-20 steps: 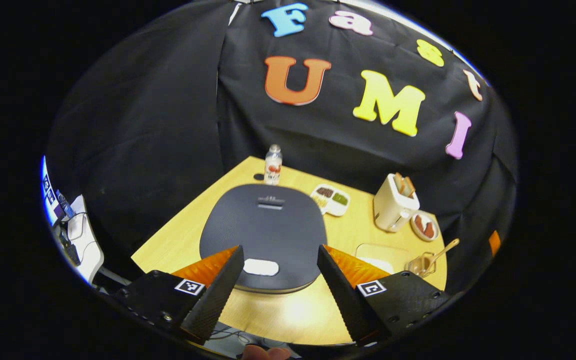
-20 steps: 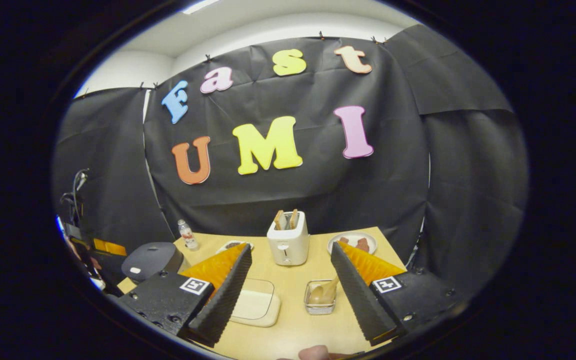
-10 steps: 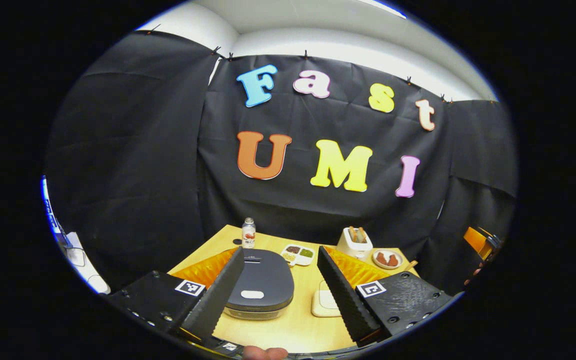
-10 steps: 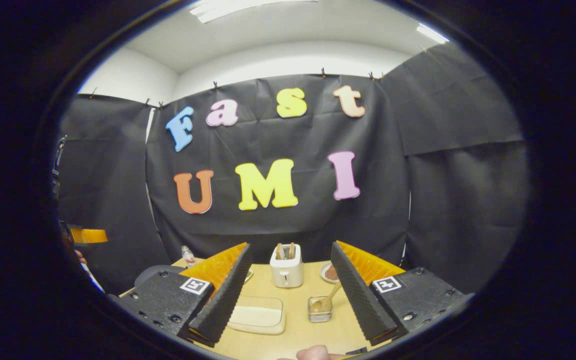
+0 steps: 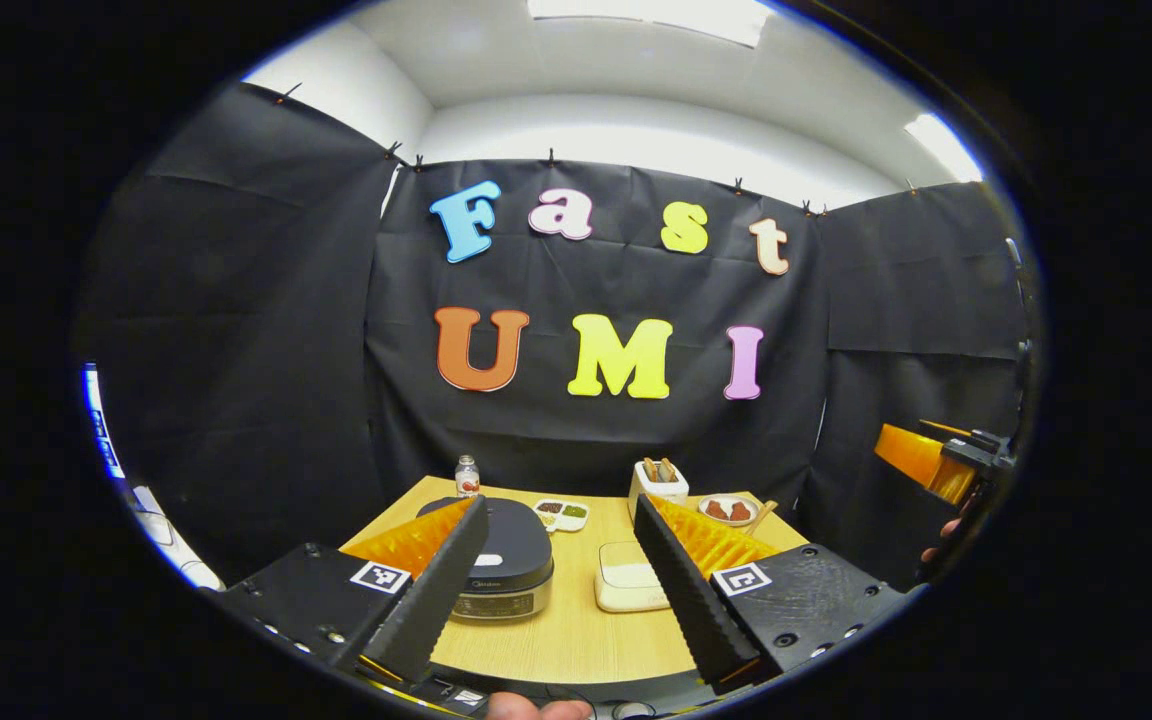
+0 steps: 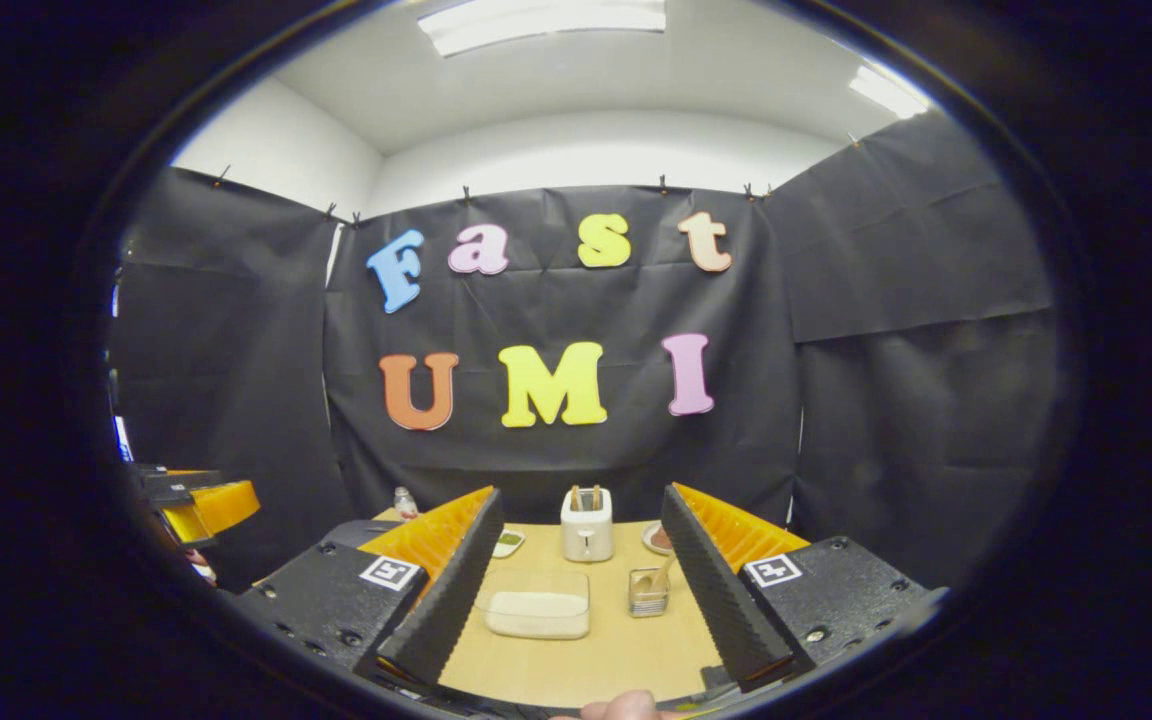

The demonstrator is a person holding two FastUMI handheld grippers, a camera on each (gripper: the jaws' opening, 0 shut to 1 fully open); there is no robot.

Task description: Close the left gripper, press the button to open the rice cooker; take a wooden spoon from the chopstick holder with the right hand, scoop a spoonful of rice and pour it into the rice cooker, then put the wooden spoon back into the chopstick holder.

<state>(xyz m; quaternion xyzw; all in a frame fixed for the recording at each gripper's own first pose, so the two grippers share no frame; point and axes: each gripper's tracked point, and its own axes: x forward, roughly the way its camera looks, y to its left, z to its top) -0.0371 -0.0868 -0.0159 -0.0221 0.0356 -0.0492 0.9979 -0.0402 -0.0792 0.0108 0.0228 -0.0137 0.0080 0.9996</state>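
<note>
Table layout, left gripper view: wooden table (image 5: 576,640) carries the rice cooker (image 5: 501,568) at left front, lid down. Just to its right sits a shallow lidded container of rice (image 5: 626,587). Behind these: a small bottle (image 5: 467,476) at the far left corner, a divided dish (image 5: 561,514), a white toaster (image 5: 658,482) with slices in its slots, and a plate (image 5: 728,510) of reddish food. A wooden handle beside the plate is probably the wooden spoon (image 5: 764,514); too small to be sure from here.

Right gripper view: chopstick holder (image 6: 647,592) stands right of the rice container (image 6: 538,612), spoon bowl (image 6: 648,580) inside it, handle leaning up and to the right toward the plate. Toaster (image 6: 586,524) stands behind both, apart from them.

Jaws: left gripper (image 5: 558,575) fingers spread wide, nothing between them, touching nothing; it hangs above the near table edge, with the cooker seen past its left finger. Right gripper (image 6: 582,585) likewise wide apart and empty, above the near edge, with container and holder framed between its fingers. A fingertip (image 6: 616,708) shows at the bottom edge.

Clearance: bare tabletop lies in front of cooker and container. The right gripper (image 5: 941,462) also shows far off at the right in the left gripper view, well clear of the table; the left gripper (image 6: 198,503) shows at far left in the right gripper view.
</note>
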